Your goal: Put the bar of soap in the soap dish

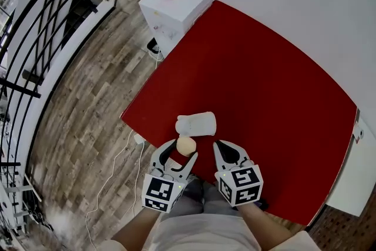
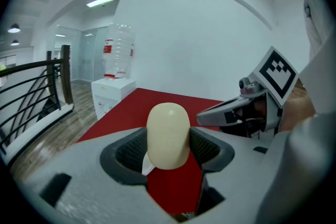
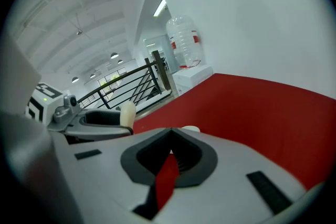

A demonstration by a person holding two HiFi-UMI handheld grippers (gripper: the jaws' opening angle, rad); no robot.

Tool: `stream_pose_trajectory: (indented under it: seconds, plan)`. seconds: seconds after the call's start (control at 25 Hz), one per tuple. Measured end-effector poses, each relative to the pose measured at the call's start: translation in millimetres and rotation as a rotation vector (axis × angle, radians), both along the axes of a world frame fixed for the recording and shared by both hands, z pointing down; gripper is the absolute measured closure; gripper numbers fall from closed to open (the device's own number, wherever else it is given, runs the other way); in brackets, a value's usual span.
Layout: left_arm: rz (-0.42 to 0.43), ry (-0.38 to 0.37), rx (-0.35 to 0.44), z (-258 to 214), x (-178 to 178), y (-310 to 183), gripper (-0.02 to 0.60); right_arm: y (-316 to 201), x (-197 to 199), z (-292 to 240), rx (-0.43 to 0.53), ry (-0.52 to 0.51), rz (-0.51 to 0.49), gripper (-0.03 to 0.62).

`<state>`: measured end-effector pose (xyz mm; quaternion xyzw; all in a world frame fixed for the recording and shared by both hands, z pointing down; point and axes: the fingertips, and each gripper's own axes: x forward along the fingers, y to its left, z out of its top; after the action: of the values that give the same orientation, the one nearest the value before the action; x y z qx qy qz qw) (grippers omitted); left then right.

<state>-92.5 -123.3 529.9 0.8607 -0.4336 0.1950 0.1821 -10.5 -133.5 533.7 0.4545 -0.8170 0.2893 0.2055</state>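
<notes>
Bar of soap point(image 2: 168, 136) clamped in left gripper point(image 1: 183, 150) jaws, soap dish point(image 1: 196, 124) just ahead on red table point(image 1: 264, 97); right gripper point(image 1: 223, 147) jaws together, empty.

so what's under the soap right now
Below the soap, clamped in the left gripper, the red table and a white sliver, likely the soap dish, show; the soap covers the dish's rest there.
</notes>
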Motion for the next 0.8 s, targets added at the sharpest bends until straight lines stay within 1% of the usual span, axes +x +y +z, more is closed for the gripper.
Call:
stream_pose_trajectory:
  seconds: [0.12,0.2,0.28,0.44,0.52,0.64,0.72,0.8]
  plan:
    - [0.188,-0.082,0.042,3.7,10.9,-10.0,0.328,-4.8,3.1,4.7,-0.005,-0.006,0.015,0.591]
    - [0.290,-0.133,0.058,7.7,14.1,-15.9,0.328,-6.4,4.8,8.4,-0.011,-0.007,0.021,0.591]
    - [0.384,-0.165,0.074,10.6,15.6,-20.5,0.328,-6.1,6.4,10.9,-0.018,-0.007,0.027,0.591]
    - [0.604,-0.240,0.153,12.6,25.9,-27.0,0.328,-1.6,11.0,17.1,-0.033,-0.009,0.039,0.591]
    - [0.694,-0.269,0.162,20.8,30.4,-30.1,0.328,-0.1,11.9,20.3,-0.040,-0.012,0.044,0.591]
    - [0.769,-0.313,0.143,38.5,34.0,-37.8,0.328,2.5,12.4,23.2,-0.048,-0.016,0.052,0.590]
    - [0.793,-0.333,0.125,48.5,36.7,-42.7,0.328,3.6,14.1,23.7,-0.053,-0.018,0.056,0.591]
    - [0.811,-0.338,0.095,58.4,38.9,-46.3,0.328,3.4,16.2,24.0,-0.056,-0.019,0.060,0.591]
